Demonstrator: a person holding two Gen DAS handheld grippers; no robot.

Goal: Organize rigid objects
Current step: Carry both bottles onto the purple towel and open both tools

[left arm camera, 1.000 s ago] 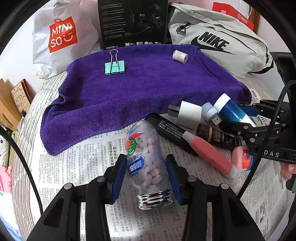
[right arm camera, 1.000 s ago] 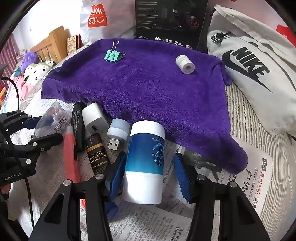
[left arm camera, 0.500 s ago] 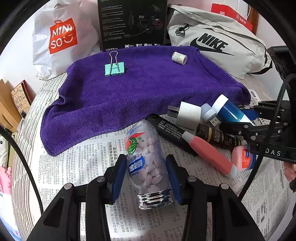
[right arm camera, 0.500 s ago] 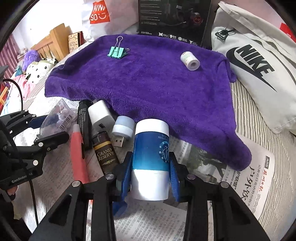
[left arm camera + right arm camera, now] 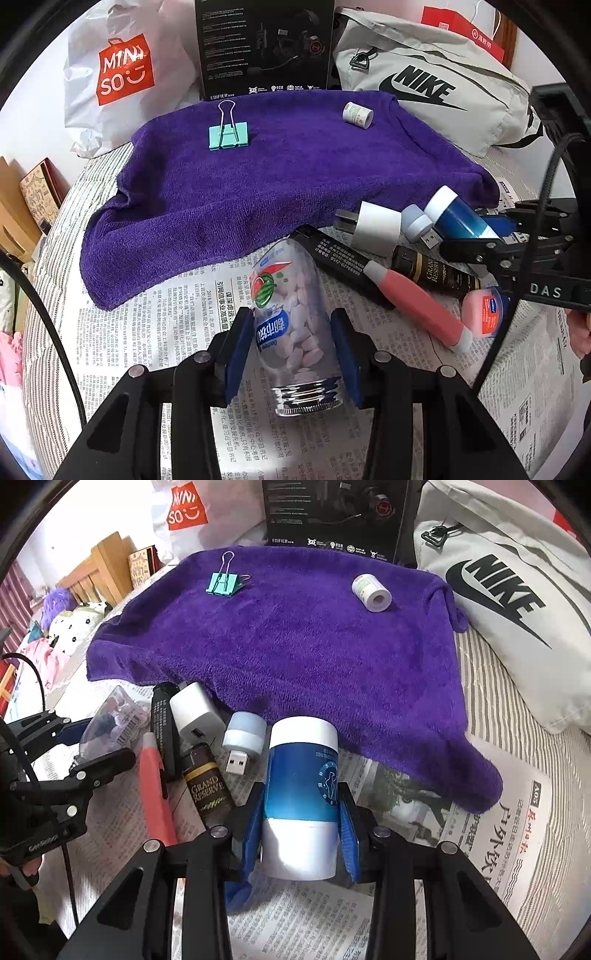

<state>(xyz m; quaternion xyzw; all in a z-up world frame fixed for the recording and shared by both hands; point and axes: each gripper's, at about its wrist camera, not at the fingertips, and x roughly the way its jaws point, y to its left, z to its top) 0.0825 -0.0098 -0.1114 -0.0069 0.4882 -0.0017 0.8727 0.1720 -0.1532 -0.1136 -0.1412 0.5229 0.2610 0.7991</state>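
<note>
Done so far: two items already sit on the purple towel — a teal binder clip at the far left and a small white tape roll at the far right.
Left gripper: blue pads pinching the clear tablet bottle from both sides, the bottle lying on the newspaper just short of the towel's near edge.
Tablet bottle axis: long axis runs straight away from the gripper, silver cap towards the camera, base towards the towel.
Right gripper: its jaws have just been closing, and now they clamp the blue-and-white cylinder, pads pressed on both flanks.
Cylinder axis: lying near the towel's front edge, long axis pointing at the towel, one white end nearest the camera, the other at the cloth.
Left to do: plenty, by my reckoning — both gripped items have yet to reach the towel, and the white charger, USB night light, black pen, pink tube, Grand Reserve bottle and small pink jar lie bunched on the newspaper.
Stage: both grips look set; lift looks like the next call.
</note>
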